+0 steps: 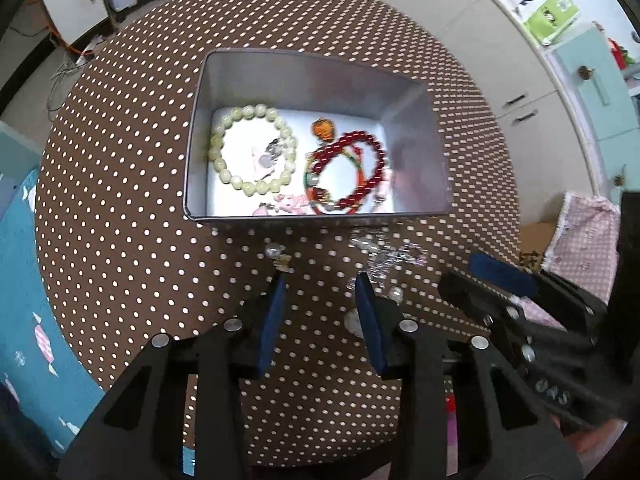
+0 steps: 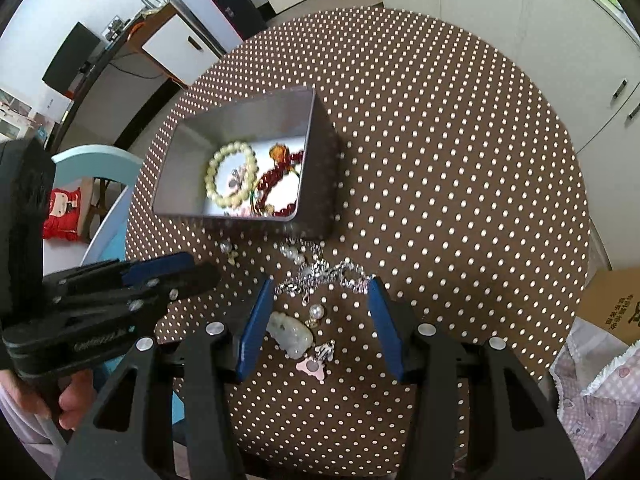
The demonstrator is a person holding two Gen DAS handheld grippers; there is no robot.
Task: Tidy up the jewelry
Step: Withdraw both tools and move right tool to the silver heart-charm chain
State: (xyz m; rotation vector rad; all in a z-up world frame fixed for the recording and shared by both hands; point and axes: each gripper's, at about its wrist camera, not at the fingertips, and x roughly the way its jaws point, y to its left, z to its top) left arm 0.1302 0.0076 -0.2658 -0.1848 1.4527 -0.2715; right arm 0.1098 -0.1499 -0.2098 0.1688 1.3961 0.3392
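An open silver tin [image 1: 316, 216] stands on the round brown dotted table [image 1: 120, 200]. Inside it lie a pale green bead bracelet [image 1: 252, 148], a red bead bracelet [image 1: 352, 172], an orange pendant [image 1: 323, 129] and pink charms [image 1: 288, 204]. My left gripper [image 1: 322, 280] hovers open just in front of the tin, close to a small pearl earring [image 1: 276, 254], with only tablecloth between its blue pads. My right gripper [image 2: 320, 284] is open above loose pieces on the cloth: a silver chain [image 2: 320, 272], a jade pendant [image 2: 290, 332], a pearl earring [image 2: 317, 312] and a pink charm [image 2: 314, 368]. Neither holds anything.
The two grippers are side by side, each showing in the other's view: right gripper [image 1: 456, 274], left gripper [image 2: 204, 270]. A pale blue chair [image 2: 100, 160] stands left of the table. A pink checked cloth [image 2: 600, 380] and a cardboard box [image 2: 616, 304] lie to the right, with white cabinets [image 2: 520, 20] behind.
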